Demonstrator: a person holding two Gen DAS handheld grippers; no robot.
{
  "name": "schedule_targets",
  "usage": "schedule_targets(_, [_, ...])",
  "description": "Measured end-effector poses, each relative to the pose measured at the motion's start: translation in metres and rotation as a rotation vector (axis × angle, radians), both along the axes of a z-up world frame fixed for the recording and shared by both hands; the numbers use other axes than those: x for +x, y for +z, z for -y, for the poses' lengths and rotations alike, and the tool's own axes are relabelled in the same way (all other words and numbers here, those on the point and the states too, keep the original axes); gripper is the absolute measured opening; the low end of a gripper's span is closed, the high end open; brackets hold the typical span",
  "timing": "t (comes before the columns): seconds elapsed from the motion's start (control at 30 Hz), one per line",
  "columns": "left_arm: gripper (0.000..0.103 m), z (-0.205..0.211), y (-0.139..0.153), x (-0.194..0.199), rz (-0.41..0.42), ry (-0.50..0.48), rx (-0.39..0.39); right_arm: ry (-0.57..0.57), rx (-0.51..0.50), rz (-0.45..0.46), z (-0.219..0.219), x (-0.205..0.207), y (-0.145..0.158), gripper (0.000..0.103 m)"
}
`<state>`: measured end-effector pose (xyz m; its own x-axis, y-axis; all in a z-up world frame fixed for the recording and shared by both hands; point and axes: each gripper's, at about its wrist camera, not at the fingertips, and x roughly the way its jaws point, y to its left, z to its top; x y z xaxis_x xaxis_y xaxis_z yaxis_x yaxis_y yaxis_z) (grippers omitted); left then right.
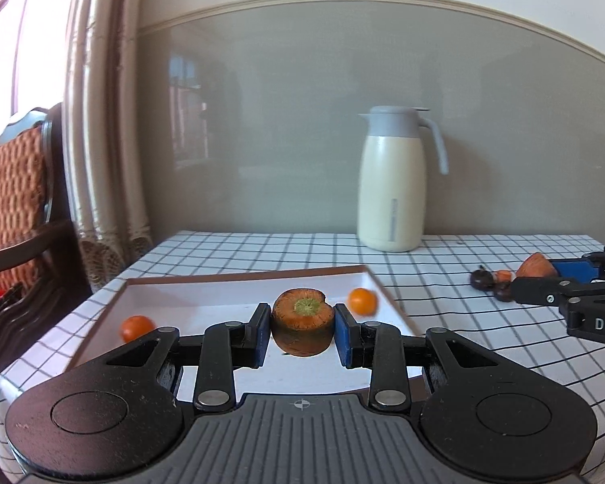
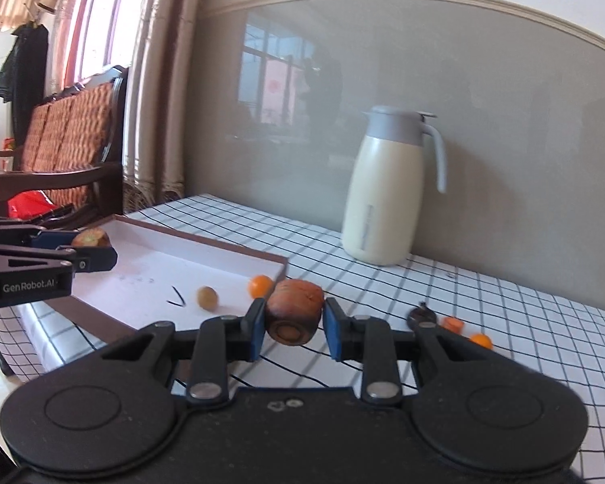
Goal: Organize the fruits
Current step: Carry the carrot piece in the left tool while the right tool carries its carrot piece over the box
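My left gripper (image 1: 302, 316) is shut on a stubby carrot chunk (image 1: 302, 334) with a green-centred cut top, held over the white brown-rimmed tray (image 1: 242, 276). Two small oranges (image 1: 137, 327) (image 1: 362, 301) lie in that tray. My right gripper (image 2: 290, 316) is shut on a second carrot chunk (image 2: 292, 302), held just outside the tray's near right corner (image 2: 280, 260). In the right wrist view, an orange (image 2: 261, 285) and a yellow-brown fruit (image 2: 207, 297) lie in the tray. The left gripper (image 2: 97, 248) shows at the left edge with its carrot chunk (image 2: 90, 238).
A cream thermos jug (image 1: 391, 189) stands at the back by the wall on the checked tablecloth (image 2: 504, 322). Loose on the cloth to the right are a dark fruit (image 2: 421, 314), a carrot bit (image 2: 452, 324) and a small orange (image 2: 480, 340). A wooden chair (image 2: 72, 137) stands left of the table.
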<state>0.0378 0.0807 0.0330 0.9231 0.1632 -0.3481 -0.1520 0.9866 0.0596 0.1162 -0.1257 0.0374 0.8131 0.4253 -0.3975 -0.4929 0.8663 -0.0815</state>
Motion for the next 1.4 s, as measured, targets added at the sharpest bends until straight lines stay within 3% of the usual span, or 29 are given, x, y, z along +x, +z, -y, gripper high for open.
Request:
schedule_targets(0.77, [0.033, -0.080, -0.010, -0.028, 0.001, 0.173, -0.025, 0.144, 0.013, 0.019, -0.072, -0.002, -0.004, 0.021])
schedule_targets(1.4, [0.033, -0.109, -0.011, -0.004, 0.006, 0.201, -0.025, 0.151, 0.003, 0.041, -0.107, 0.017, -0.001, 0.021])
